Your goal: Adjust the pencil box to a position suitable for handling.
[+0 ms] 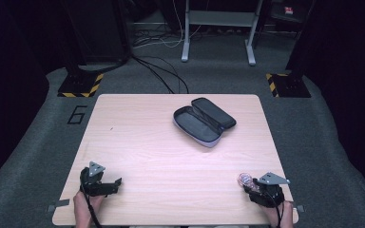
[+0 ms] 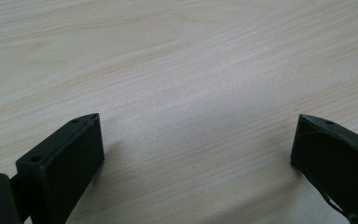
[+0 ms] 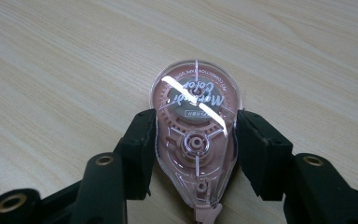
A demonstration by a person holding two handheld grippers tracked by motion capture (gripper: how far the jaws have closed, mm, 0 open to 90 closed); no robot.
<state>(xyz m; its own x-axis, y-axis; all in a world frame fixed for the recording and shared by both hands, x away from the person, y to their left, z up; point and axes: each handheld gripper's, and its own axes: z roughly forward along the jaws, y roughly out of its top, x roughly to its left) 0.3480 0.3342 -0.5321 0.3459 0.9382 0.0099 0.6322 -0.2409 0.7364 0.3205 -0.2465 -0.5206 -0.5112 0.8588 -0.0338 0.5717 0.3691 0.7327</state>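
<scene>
A clear pink correction tape dispenser (image 3: 196, 93) lies flat on the wooden table (image 3: 56, 56), near its front right corner in the high view (image 1: 244, 179). My right gripper (image 3: 196, 116) has its two black pads against the dispenser's two sides, shut on it; in the high view this gripper (image 1: 252, 186) is held in a hand at the table's front edge. My left gripper (image 2: 198, 121) stands open over bare wood, nothing between its jaws. It rests at the front left of the table (image 1: 110, 185).
An open dark pencil case (image 1: 204, 121) with a grey lining lies at the back centre right of the table (image 1: 138, 142). Beyond the table are a grey floor, cables (image 1: 164, 71) and the legs of a metal stand (image 1: 218, 28).
</scene>
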